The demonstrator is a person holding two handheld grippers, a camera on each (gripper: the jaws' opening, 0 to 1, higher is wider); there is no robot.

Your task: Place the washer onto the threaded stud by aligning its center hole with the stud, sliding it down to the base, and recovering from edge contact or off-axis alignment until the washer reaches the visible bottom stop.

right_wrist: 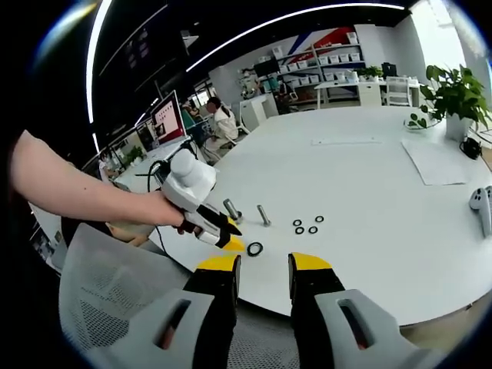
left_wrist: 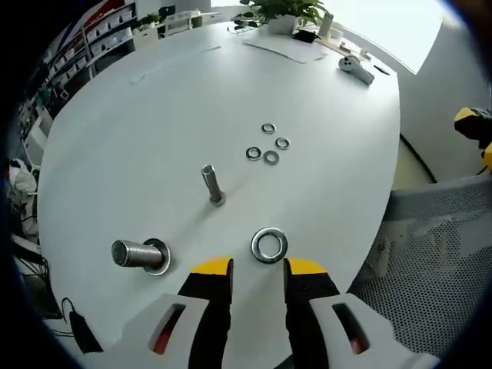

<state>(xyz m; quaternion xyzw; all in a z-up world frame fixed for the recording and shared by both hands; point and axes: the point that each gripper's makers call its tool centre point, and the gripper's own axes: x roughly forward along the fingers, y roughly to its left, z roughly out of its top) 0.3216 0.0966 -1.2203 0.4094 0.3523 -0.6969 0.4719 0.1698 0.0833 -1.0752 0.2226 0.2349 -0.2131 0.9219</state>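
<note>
So we've got the big shiny steel washer (left_wrist: 269, 245) lying flat on the round white desk (left_wrist: 154, 115), just ahead of our left gripper (left_wrist: 257, 269), whose fingers are apart and empty. The thick threaded stud (left_wrist: 138, 254) sits beside it. Our right gripper (right_wrist: 265, 265) is open and empty too.

Left yellow-tipped black-and-white gripper (left_wrist: 257, 267): jaws apart, nothing between, angled down. Right yellow-tipped black-and-white gripper (right_wrist: 265, 263): jaws apart too, holding nothing, pointed fwd. In right gripper view, person's bare forearm (right_wrist: 73, 192) reaches in from the left, hand (right_wrist: 165, 211) wrapped round left gripper (right_wrist: 232, 233).
</note>
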